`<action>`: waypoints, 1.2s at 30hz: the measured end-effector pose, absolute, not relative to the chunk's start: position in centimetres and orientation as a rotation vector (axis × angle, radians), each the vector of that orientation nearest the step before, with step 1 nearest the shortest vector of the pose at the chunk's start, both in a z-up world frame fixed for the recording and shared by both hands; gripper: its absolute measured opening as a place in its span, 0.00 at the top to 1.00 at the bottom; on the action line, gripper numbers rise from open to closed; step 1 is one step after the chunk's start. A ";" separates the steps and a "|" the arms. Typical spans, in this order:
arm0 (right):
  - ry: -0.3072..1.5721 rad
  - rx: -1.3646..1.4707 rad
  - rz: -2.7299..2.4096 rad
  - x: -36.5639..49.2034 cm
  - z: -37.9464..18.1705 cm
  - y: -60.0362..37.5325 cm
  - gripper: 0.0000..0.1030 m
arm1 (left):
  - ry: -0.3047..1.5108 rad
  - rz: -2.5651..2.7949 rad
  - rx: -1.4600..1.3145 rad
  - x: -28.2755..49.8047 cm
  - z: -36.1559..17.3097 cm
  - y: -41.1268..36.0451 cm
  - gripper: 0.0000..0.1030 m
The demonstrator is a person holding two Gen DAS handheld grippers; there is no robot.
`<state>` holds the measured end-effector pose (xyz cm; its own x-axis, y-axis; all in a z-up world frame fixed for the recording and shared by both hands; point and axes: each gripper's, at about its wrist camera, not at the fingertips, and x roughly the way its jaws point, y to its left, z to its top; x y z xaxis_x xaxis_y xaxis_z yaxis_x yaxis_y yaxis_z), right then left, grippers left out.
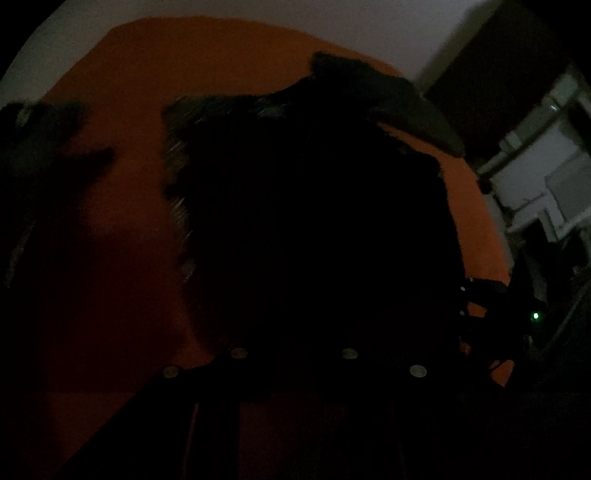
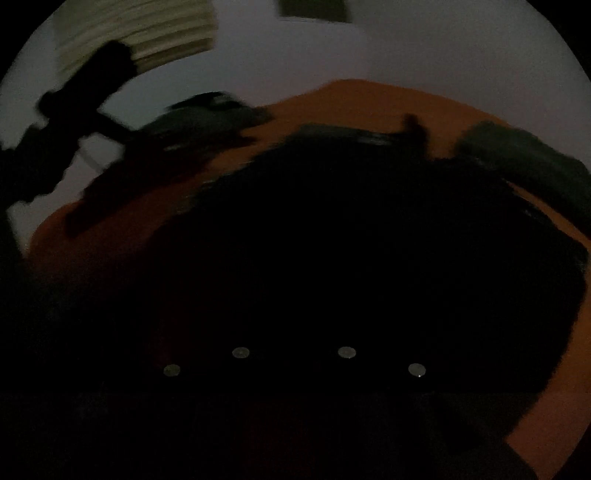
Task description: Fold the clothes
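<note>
The scene is very dark. A black garment (image 1: 314, 221) lies on an orange surface (image 1: 147, 74) and fills the middle of the left wrist view. It also fills the middle of the right wrist view (image 2: 369, 258). My left gripper's fingers are lost in the blackness over the cloth; only its mount screws show. The right gripper's fingers are hidden the same way. In the left wrist view the other gripper (image 1: 491, 310) shows at the right edge with a green light. In the right wrist view the other gripper (image 2: 85, 122) shows as a dark blurred shape at upper left.
Another dark piece of cloth (image 1: 48, 147) lies at the left on the orange surface. A dark folded item (image 2: 524, 162) sits at the right. White furniture (image 1: 546, 177) stands beyond the surface's right edge. A pale wall and a window blind (image 2: 140, 33) are behind.
</note>
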<state>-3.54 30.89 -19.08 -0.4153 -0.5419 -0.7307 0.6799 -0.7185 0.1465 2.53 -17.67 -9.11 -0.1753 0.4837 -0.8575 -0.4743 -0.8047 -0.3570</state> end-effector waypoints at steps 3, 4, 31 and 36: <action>0.142 1.117 -2.258 -5.3 -19.2 34.3 0.88 | 0.045 1.894 -1.526 2.2 -13.0 -13.7 0.83; 0.103 1.149 -2.286 -5.6 -19.3 35.7 0.88 | 0.075 1.852 -1.543 2.5 -14.4 -12.4 0.83; -1.279 1.615 -1.735 -6.0 -28.3 50.3 0.25 | 0.273 1.387 -1.310 7.2 -14.4 6.8 0.83; -1.272 1.646 -1.688 -6.7 -28.7 49.9 0.64 | 0.396 1.258 -1.188 11.6 -13.6 10.6 0.83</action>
<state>-6.74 49.90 -28.68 -0.1793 -0.8340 -0.5218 -0.2714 -0.4679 0.8411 11.63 10.61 -13.59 0.3363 0.5142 -0.7890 -0.8734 -0.1430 -0.4655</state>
